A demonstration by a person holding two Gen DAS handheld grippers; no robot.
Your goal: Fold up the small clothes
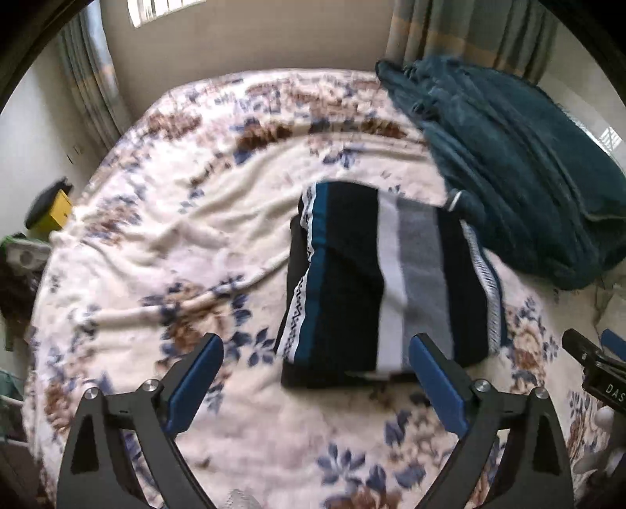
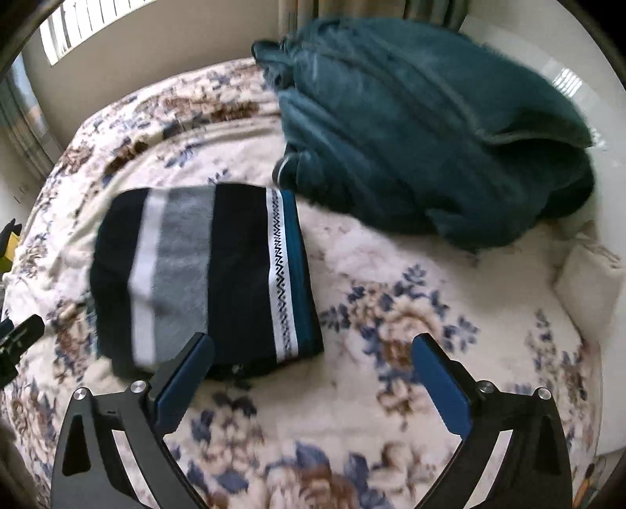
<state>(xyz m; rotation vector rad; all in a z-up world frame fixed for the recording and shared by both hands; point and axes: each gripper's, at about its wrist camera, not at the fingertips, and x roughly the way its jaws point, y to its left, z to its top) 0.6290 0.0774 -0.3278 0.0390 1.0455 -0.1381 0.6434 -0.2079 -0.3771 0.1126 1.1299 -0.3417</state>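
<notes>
A folded striped garment [image 1: 375, 282], black with white, grey and teal bands and a zigzag trim, lies on the floral bedspread [image 1: 176, 235]. It also shows in the right wrist view [image 2: 203, 274]. My left gripper [image 1: 317, 352] is open and empty, just short of the garment's near edge. My right gripper [image 2: 313, 348] is open and empty, its left finger [image 2: 187, 372] over the garment's near right corner. The right gripper's tip [image 1: 594, 364] shows at the right edge of the left wrist view.
A crumpled dark teal fleece blanket [image 2: 430, 129] lies on the bed [image 2: 391, 313] behind and right of the garment, also in the left wrist view [image 1: 508, 156]. A yellow box [image 1: 56, 211] sits off the bed's left side. Curtains [image 1: 469, 31] hang behind.
</notes>
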